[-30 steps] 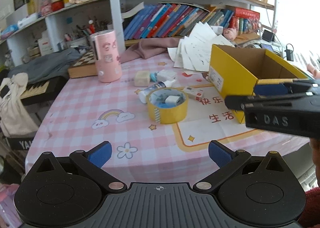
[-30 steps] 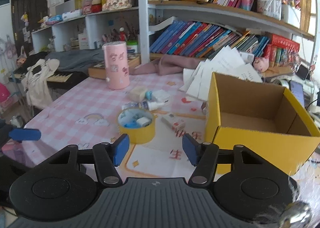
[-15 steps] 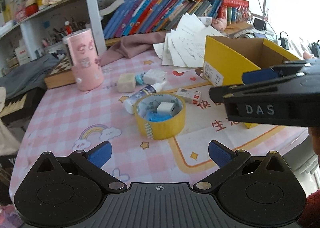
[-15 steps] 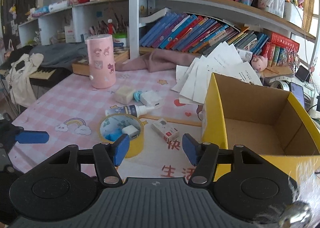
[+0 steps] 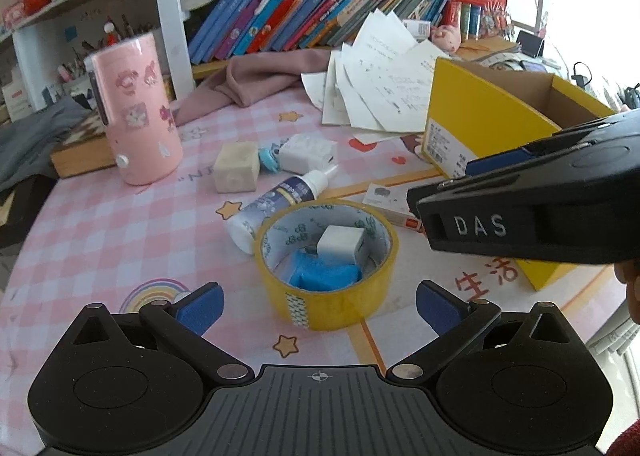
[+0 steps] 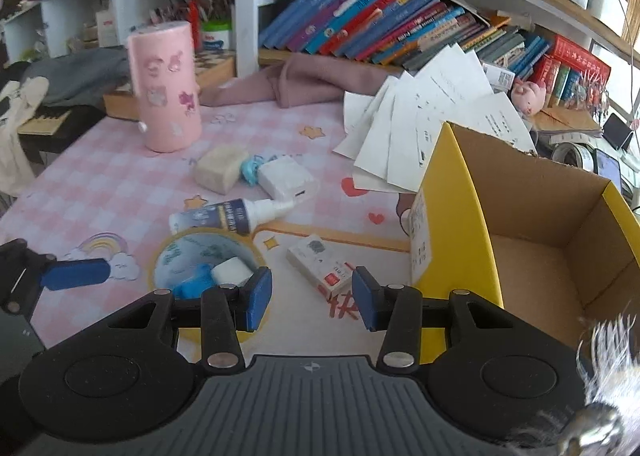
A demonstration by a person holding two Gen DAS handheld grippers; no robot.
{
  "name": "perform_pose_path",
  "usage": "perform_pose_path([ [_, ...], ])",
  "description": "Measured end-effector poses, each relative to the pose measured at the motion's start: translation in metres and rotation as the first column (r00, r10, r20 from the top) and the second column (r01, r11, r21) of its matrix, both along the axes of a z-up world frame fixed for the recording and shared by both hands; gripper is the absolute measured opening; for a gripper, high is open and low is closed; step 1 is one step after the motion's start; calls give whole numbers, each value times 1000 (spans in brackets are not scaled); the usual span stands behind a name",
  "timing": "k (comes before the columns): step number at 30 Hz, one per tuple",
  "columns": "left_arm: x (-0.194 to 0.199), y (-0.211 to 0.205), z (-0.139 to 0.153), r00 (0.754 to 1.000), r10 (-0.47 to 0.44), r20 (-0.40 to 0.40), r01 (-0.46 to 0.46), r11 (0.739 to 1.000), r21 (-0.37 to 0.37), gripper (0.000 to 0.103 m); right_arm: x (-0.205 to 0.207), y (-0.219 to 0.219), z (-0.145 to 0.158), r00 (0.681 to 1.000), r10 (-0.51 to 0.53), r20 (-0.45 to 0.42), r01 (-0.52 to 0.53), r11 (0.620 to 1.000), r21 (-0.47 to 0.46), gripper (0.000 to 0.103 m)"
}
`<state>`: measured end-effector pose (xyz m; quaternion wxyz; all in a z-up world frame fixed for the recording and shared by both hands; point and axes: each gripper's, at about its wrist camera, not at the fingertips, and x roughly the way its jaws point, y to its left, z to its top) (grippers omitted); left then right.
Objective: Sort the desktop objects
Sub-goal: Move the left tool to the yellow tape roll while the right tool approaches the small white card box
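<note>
A yellow tape roll [image 5: 326, 260] lies flat on the pink checked tablecloth, with a white charger cube [image 5: 343, 243] and a blue item [image 5: 324, 276] inside it. My left gripper [image 5: 318, 306] is open and empty just in front of the roll. My right gripper [image 6: 312, 292] is open and empty, above a small white and red box [image 6: 322, 266], with the roll [image 6: 176, 252] at its left. A spray bottle [image 6: 232, 216], a beige block [image 6: 220, 170], a white adapter [image 6: 286, 180] and an open yellow box [image 6: 520, 240] lie beyond.
A tall pink cylinder [image 5: 134, 112] stands at the back left. Loose papers [image 5: 376, 72] lean by the yellow box [image 5: 472, 124]. A pink cloth [image 5: 256, 80] and shelves of books [image 5: 320, 8] line the back. The right gripper's body [image 5: 532, 200] crosses the left wrist view.
Both grippers have moved forward and down toward the table; the tape roll and small box now lie much closer. Neither has taken hold of anything.
</note>
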<state>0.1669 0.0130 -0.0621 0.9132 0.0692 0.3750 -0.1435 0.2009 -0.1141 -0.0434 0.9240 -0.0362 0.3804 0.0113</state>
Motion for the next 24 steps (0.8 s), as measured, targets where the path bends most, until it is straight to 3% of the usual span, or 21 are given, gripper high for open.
perform_pose_path([
  [9, 26, -6, -11, 999, -44, -19, 44, 999, 11, 103, 39, -9, -18, 995, -45, -86, 48, 998, 29, 45],
  [15, 36, -9, -20, 998, -49, -37, 50, 998, 25, 102, 61, -10, -31, 989, -56, -140, 60, 998, 24, 51],
  [24, 44, -16, -29, 998, -54, -42, 55, 997, 44, 100, 81, -21, -43, 979, -76, -190, 95, 991, 92, 62],
])
